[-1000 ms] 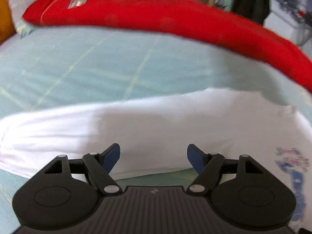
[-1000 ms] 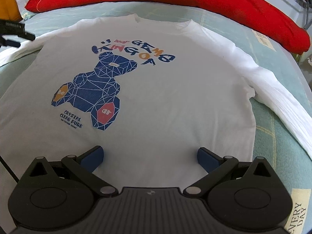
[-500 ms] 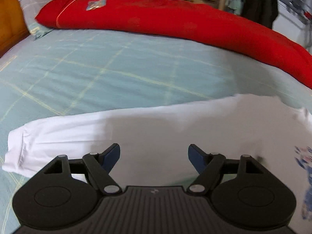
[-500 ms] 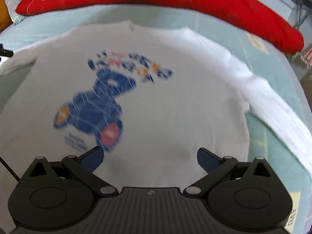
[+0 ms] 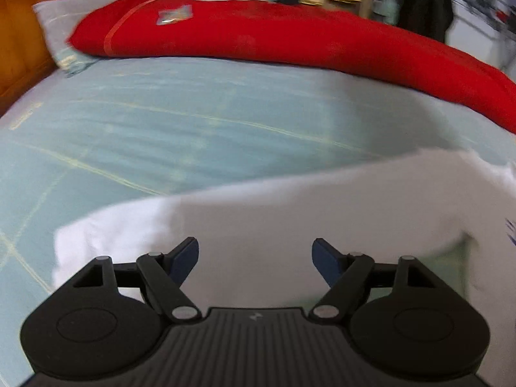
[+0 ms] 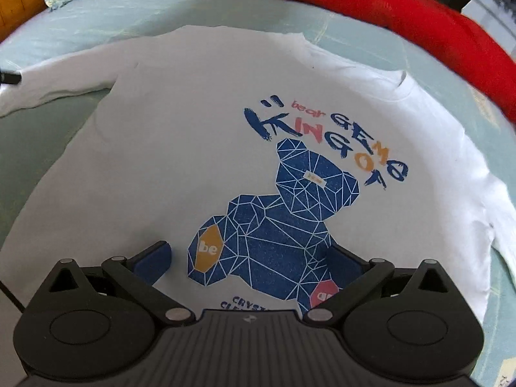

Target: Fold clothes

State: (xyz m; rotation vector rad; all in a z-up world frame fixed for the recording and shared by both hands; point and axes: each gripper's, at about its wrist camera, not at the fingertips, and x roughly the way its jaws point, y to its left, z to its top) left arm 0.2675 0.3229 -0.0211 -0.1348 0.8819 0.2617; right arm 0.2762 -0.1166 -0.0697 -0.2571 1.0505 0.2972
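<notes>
The bed (image 5: 167, 122) carries a red quilt (image 5: 290, 42) along its far side. Nearer, a white shirt (image 6: 180, 148) lies flat, print up. The left gripper (image 5: 254, 258) and right gripper (image 6: 248, 259) hover above it, jaws open and empty.

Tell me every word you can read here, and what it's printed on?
All on the white shirt:
"bear" in small pink letters
"KING"
"GEMS"
"be" on the bear's orange paw patch
"CRYST", cut off by the hand-held gripper
Too blurred or small: the red blanket's patch, the sheet's print, the tag on the bear's face.
</notes>
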